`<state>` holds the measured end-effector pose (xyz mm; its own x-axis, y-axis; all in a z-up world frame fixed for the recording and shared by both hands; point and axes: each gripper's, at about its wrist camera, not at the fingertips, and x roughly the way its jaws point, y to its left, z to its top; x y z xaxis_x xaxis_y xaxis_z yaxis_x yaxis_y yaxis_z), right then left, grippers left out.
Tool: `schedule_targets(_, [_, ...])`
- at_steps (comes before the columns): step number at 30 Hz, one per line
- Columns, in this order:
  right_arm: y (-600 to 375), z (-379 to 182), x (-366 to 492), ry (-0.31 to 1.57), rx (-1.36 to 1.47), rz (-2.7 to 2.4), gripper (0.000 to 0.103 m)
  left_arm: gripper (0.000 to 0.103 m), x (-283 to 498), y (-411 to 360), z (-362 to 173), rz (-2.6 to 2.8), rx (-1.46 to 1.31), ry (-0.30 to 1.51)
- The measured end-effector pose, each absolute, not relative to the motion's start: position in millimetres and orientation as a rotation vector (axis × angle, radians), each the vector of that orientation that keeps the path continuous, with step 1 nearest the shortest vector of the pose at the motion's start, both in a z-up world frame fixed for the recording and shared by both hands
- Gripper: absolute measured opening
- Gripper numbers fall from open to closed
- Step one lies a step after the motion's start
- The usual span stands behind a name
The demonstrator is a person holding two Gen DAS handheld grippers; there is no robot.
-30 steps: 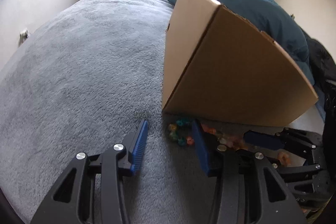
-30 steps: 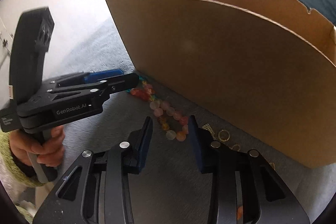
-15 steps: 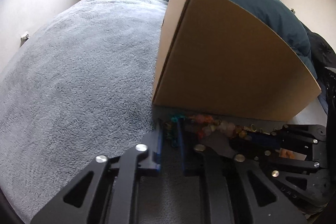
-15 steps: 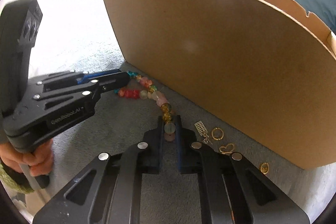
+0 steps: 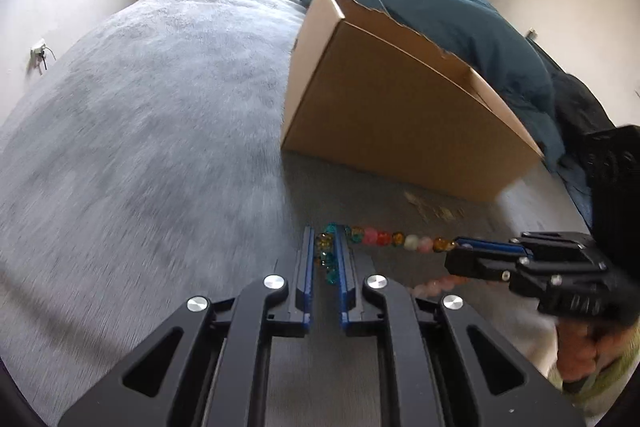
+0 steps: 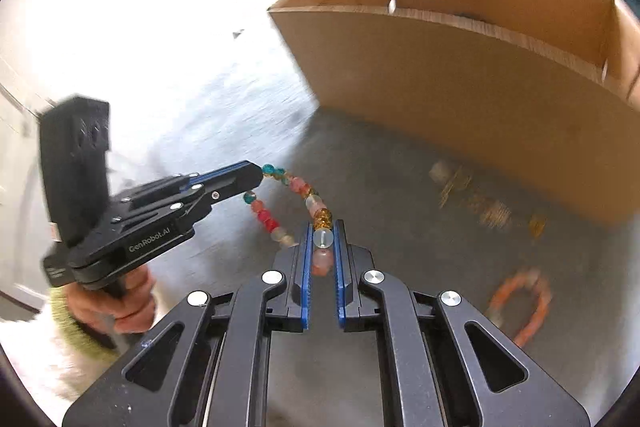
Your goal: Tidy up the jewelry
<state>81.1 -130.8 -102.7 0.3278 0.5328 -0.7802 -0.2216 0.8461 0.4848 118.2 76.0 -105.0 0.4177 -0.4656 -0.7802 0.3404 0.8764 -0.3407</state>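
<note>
So the beaded bracelet [image 6: 298,203] is a loop of chunky glassy beads, teal, pink, red, amber and frosted white. It's strung in the air between the two tools, off the grey blanket [image 5: 132,131]. The left gripper [image 5: 325,251] pinches the teal end, the right gripper [image 6: 322,241] clamps a frosted bead (both jaws have just closed, they were wide a second ago). The cardboard box [image 6: 460,87] now sits farther ahead.

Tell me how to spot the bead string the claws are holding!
Find the big cardboard box on the grey blanket. Just in front of it, a bead string stretches between the left claw and the right claw. Unlike the small gold pieces and orange loop lying nearby, it is many-coloured and lifted.
</note>
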Motion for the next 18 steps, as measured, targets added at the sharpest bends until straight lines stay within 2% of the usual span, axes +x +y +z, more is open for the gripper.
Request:
schedule_targets(4, [-138.0,-117.3,69.4,1.204,0.461,0.536,0.008,0.009,99.1,89.6,-107.9,-0.524,-0.135,1.087])
schedule_targets(10, [-116.6,-139.7,77.3,1.218,0.363,0.438,0.011,0.011,95.6,81.6,-126.7,-0.504,-0.130,1.081])
schedule_targets(12, [-114.6,-138.6,80.3,1.203,0.351,0.427,0.012,0.016,94.0,84.2,-126.1,-0.505,-0.146,1.076])
schedule_targets(14, [-111.4,-132.4,78.8,1.189,0.328,0.416,0.018,0.022,91.4,85.7,-122.9,-0.514,-0.168,1.069])
schedule_targets(16, [-107.9,-125.1,75.3,1.157,0.306,0.402,0.035,0.026,89.6,86.9,-120.4,-0.519,-0.175,1.061])
schedule_targets(18, [-105.6,-120.7,70.4,1.145,0.282,0.395,0.036,0.030,88.6,86.5,-121.2,-0.513,-0.175,1.065])
